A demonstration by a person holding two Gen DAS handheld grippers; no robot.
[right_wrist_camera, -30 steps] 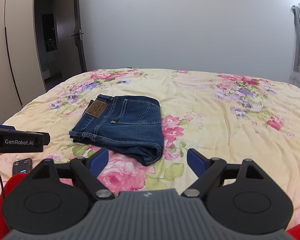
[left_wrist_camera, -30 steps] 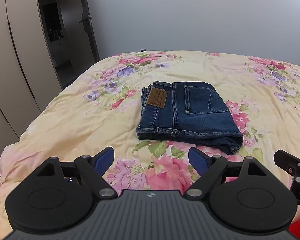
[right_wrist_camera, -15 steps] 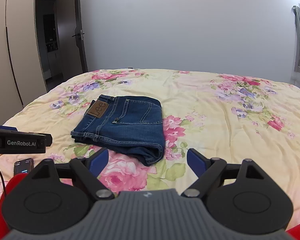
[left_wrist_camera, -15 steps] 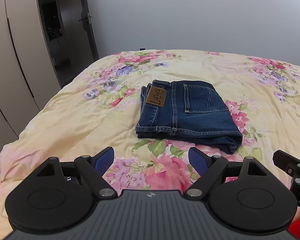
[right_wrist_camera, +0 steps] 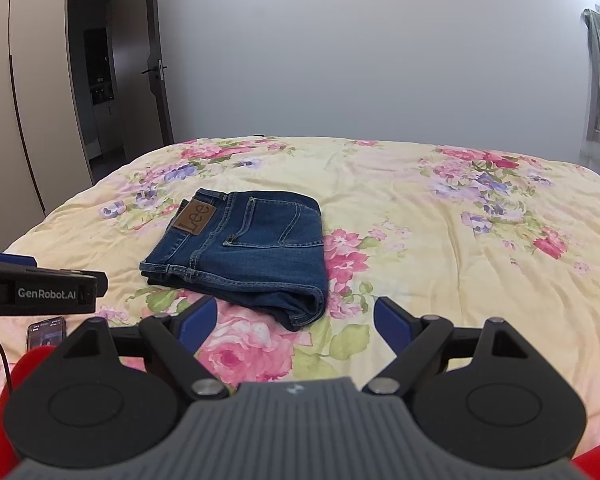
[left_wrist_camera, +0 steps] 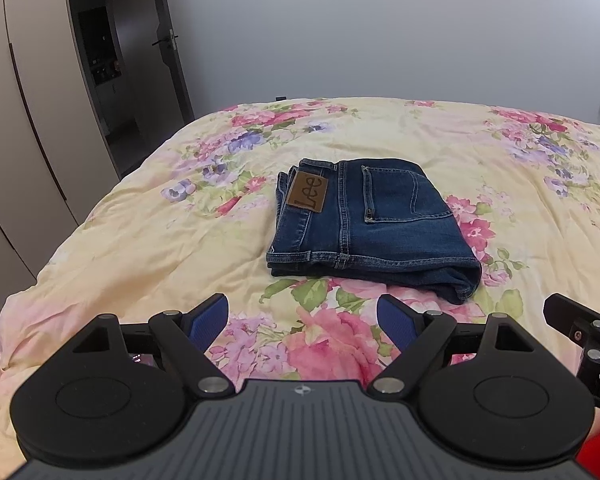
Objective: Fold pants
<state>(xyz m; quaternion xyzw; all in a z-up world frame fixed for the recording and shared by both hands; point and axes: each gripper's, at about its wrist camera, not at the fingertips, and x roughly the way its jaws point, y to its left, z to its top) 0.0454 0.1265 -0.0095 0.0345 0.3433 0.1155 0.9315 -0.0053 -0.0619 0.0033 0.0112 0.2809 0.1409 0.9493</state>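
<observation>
Two grippers hang above the near edge of the flowered bedspread [left_wrist_camera: 148, 240], both short of the pants [left_wrist_camera: 374, 226] and touching nothing. The left gripper [left_wrist_camera: 303, 322] has its blue-padded fingers [left_wrist_camera: 210, 316] spread wide with only pink printed roses showing between them; the right gripper [right_wrist_camera: 296, 320] is just as wide apart, and it too carries nothing.

The pants, dark blue denim, lie folded into a compact rectangle on the bedspread, back side up. A brown leather patch [left_wrist_camera: 310, 197] marked "Lee" sits at the waistband corner farthest from the grippers' right side, and a back pocket [left_wrist_camera: 404, 196] lies beside it. The thick folded edge of the pants faces the grippers, with layers of hem and seam stacked at its near corner.

From the right wrist view, the left gripper's black body [right_wrist_camera: 40, 290], lettered "GenRobot.AI", reaches in well to the left of the pants, and a phone [right_wrist_camera: 46, 334] with a lit screen lies on the bedspread just under it. Beyond the pants, past the far side of the bedspread, stands a plain grey wall [right_wrist_camera: 360, 60]; to the left of the pants are pale wardrobe doors [left_wrist_camera: 32, 120] and an open dark doorway [right_wrist_camera: 96, 76].
</observation>
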